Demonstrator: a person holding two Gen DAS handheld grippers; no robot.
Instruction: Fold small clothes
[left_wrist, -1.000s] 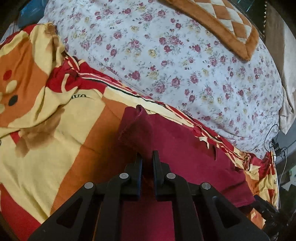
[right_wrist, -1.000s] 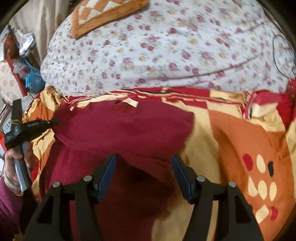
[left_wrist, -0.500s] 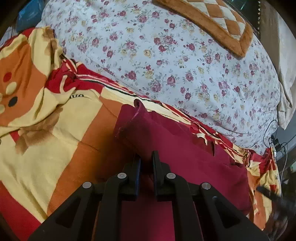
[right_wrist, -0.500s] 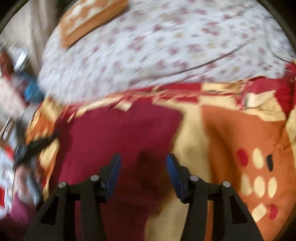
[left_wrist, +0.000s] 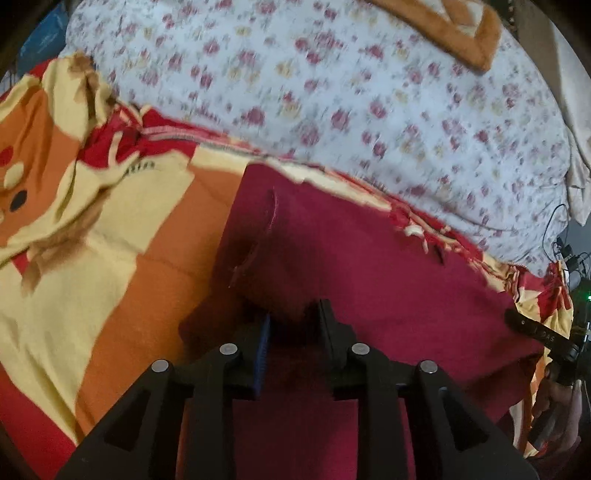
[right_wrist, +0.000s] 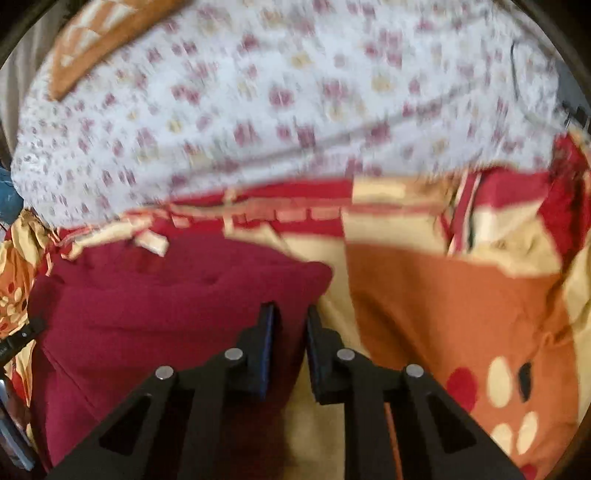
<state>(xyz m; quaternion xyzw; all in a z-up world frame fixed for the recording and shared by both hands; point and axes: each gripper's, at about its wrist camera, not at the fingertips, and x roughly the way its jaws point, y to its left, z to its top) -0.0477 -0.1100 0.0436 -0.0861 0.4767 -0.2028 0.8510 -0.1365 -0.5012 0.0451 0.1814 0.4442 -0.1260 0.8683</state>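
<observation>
A maroon garment (left_wrist: 369, 266) (right_wrist: 166, 302) lies spread on an orange, yellow and red blanket (left_wrist: 129, 258) (right_wrist: 443, 295). My left gripper (left_wrist: 293, 314) is at the garment's left edge; its jaws are opening, with a bunched fold of maroon cloth lying loose between them. My right gripper (right_wrist: 291, 314) is at the garment's right edge; its jaws are closing, with the cloth's edge in the narrow gap and the pads still apart from it. The right gripper also shows at the far right of the left wrist view (left_wrist: 532, 328), in a hand.
A bulky white quilt with red flowers (left_wrist: 369, 92) (right_wrist: 277, 92) rises just behind the garment. An orange checked cushion (left_wrist: 461, 33) (right_wrist: 103, 44) lies on top of it. Cables (left_wrist: 557, 240) hang at the bed's right edge.
The left jaws have parted and the raised corner of the garment has dropped flat. The right gripper has moved to the garment's right edge and its jaws have narrowed greatly.
</observation>
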